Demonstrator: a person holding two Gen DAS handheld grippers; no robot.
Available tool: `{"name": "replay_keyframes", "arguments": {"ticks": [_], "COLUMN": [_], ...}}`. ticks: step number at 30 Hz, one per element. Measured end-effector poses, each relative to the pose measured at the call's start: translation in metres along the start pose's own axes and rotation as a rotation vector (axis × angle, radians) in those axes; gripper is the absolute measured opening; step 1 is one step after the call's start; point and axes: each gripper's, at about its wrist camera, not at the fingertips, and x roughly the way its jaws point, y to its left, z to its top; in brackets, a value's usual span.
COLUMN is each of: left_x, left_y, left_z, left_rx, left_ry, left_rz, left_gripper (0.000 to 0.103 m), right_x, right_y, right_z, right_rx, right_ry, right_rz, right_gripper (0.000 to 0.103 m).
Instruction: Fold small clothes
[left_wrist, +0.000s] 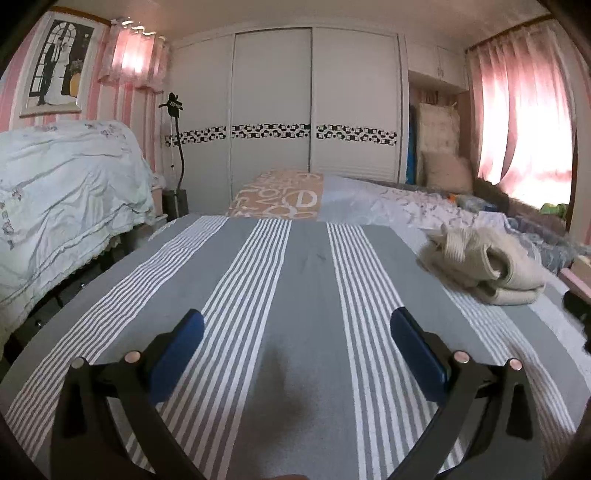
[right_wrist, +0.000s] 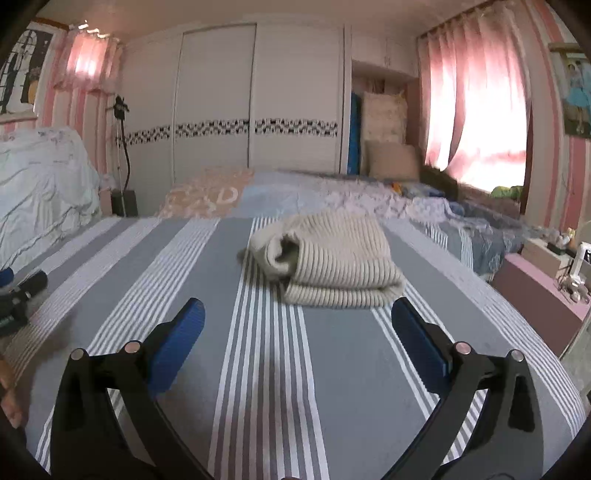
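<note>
Both the left gripper (left_wrist: 297, 325) and right gripper (right_wrist: 297, 317) hang spread and empty, so the bulky cream ribbed-knit folded sweater (right_wrist: 328, 262) at frame centre may spring apart if nudged.

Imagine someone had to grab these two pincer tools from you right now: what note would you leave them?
Left gripper: open, empty, above the striped sheet.
Right gripper: open, empty, facing the sweater.
Cream knit sweater: lies on the striped sheet in a compact folded bundle, just ahead of the right gripper and off to the left gripper's right side. Neither gripper touches it.
Done: this sweater looks folded, though one end is a bit loose.
Left: perhaps tidy that end. No other unfolded small clothes can be picked out clearly; the rumpled fabric further back is too unclear to judge.
</note>
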Motion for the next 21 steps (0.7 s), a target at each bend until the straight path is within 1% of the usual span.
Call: {"name": "replay_keyframes", "arguments": {"ticks": [2, 4, 6, 13, 18, 21], "left_x": [-0.005, -0.006, -0.010, -0.013, -0.018, -0.021], "left_y": [0.001, -0.004, -0.006, -0.012, -0.016, -0.016], "left_z": [0.002, 0.003, 0.004, 0.005, 0.003, 0.004], "left_rx": [0.007, 0.033, 0.040, 0.052, 0.074, 0.068], "left_ry": [0.017, 0.041, 0.039, 0.053, 0.045, 0.039], "left_rz": [-0.018, -0.011, -0.023, -0.040, -0.002, -0.005], "left_gripper": [0.101, 0.101, 0.101, 0.101, 0.101, 0.101], "right_x": [0.002, 0.003, 0.001, -0.002, -0.007, -0.010], "right_y": [-0.001, -0.001, -0.002, -0.001, 0.003, 0.002], "right_z": [0.001, 0.005, 0.006, 0.011, 0.011, 0.012], "right_rx": [0.001, -0.006, -0.001, 0.006, -0.013, -0.006], "right_ry": [0.019, 0.029, 0.030, 0.039, 0.042, 0.030], "right_rz": [0.005, 0.002, 0.021, 0.038, 0.029, 0.021], "right_gripper": [0.100, 0.100, 0.100, 0.100, 0.100, 0.100]}}
